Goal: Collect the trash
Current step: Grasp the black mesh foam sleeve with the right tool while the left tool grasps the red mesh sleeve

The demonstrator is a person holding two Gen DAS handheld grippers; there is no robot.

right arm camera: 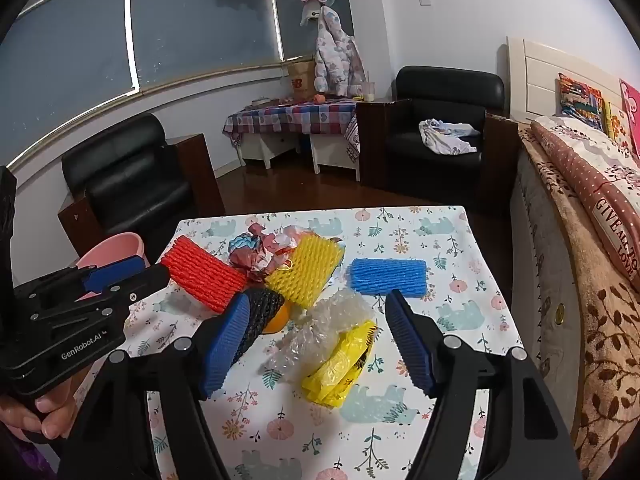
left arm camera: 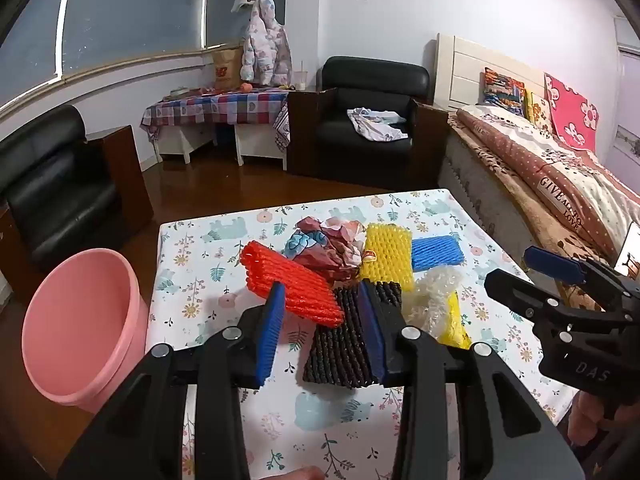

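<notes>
Trash lies in a heap on the floral table (left arm camera: 224, 368): a red foam net (left arm camera: 292, 284), a black foam net (left arm camera: 344, 340), a yellow foam net (left arm camera: 386, 256), a blue foam net (left arm camera: 437, 253), crumpled paper (left arm camera: 328, 246), bubble wrap (left arm camera: 432, 300) and a yellow plastic bag (right arm camera: 340, 364). My left gripper (left arm camera: 322, 328) is open, its jaws on either side of the black net's left half, just above it. My right gripper (right arm camera: 316, 344) is open above the bubble wrap (right arm camera: 324, 328) and the yellow bag. An orange (right arm camera: 276, 322) peeks from under the black net (right arm camera: 262, 312).
A pink bucket (left arm camera: 80, 320) stands on the floor at the table's left edge. A bed (left arm camera: 560, 184) runs along the right side. Black armchairs (left arm camera: 368, 116) and a checked side table (left arm camera: 220, 112) stand at the back.
</notes>
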